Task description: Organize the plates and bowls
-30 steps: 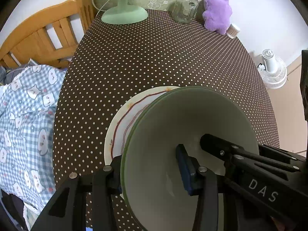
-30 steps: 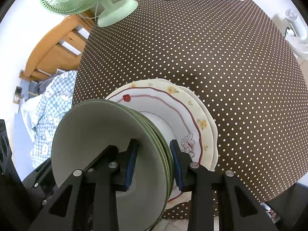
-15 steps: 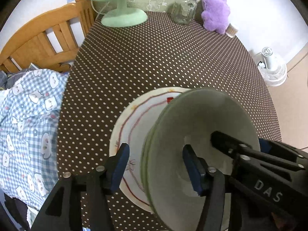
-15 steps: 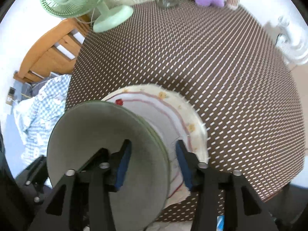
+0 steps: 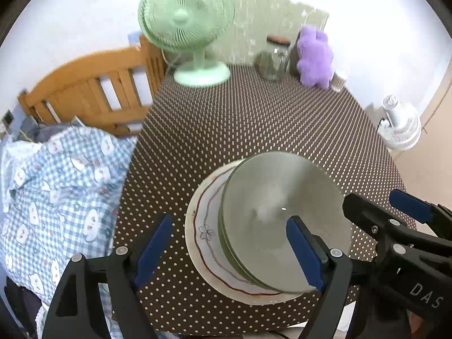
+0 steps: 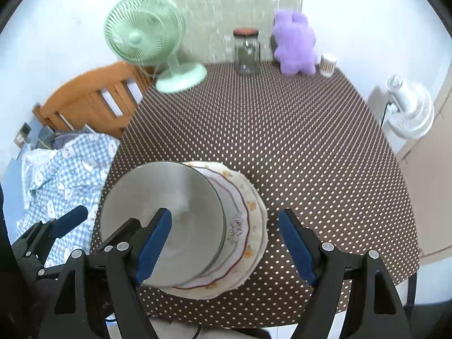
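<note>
A stack of green bowls (image 5: 282, 220) (image 6: 166, 223) rests on white plates with a red line and flower pattern (image 5: 206, 231) (image 6: 240, 226), near the front edge of the brown polka-dot table (image 5: 226, 130). My left gripper (image 5: 228, 251) hangs above the stack's left rim, its jaws opening wide, pads clear of the bowls. My right gripper (image 6: 226, 245) hovers over the stack's right rim, jaws also opening, touching nothing. The right gripper's blue pad (image 5: 409, 206) shows at the far right of the left wrist view.
At the table's far end stand a green fan (image 6: 147, 42), a glass jar (image 6: 247, 53), a purple plush toy (image 6: 296, 45) and a small cup (image 6: 327, 65). A wooden bed frame (image 5: 93, 90) and checked blue bedding (image 5: 56, 192) lie left; a white fan (image 6: 409, 110) stands right.
Both grippers let go of the bowl rim, opened wide and rose away. The green bowls now sit settled on the plates, and more of the room's far end shows.
</note>
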Available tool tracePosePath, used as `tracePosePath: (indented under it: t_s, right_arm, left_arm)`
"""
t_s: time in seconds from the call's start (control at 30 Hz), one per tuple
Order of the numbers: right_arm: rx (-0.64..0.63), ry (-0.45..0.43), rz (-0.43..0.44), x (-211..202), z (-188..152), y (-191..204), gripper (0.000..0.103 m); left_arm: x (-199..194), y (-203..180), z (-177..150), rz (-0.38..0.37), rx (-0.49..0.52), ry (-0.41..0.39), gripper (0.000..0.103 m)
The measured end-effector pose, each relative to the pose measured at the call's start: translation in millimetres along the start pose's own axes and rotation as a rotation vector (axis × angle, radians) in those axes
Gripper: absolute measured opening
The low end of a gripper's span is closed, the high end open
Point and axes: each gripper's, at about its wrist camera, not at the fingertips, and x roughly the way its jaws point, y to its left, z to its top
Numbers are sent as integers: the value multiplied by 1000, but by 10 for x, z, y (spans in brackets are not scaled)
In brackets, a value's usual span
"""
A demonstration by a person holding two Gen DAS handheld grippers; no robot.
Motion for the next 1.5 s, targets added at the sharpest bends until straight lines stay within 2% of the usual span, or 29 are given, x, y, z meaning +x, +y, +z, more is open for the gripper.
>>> tracePosePath:
  t_s: [0.2, 0.4, 0.5, 0.7, 0.8, 0.97, 1.23, 1.5]
  right_arm:
    - [-8, -120, -5, -410, -212, -152, 81]
    - [-6, -221, -4, -808, -481, -342, 81]
    - [5, -273, -2, -974, -650, -468, 81]
    - [15, -351, -33, -1179, -894, -661, 85]
    - [4, -362, -68, -1229, -985, -712, 85]
    - [-2, -391, -72, -1303, -1076, -754, 85]
    - [-12, -405, -80, -1322, -1117, -791, 87]
    - [13, -396, -84, -1287, -1081, -845, 87]
  left_arm:
    - [-415, -174, -181, 53, -19, -130, 88]
    - [-739, -330, -446, 59, -32, -232, 91]
    - [-845, -403, -554, 75, -30, -273, 96]
    - [-970, -471, -720, 53, -55, -331, 96]
    - [-1053, -481, -759, 51, -69, -353, 96]
    - [-1134, -551, -845, 34, -62, -382, 97]
    - [-1122, -614, -857, 11, -51, -379, 97]
    - [-1141, -628, -843, 24, -49, -387, 101]
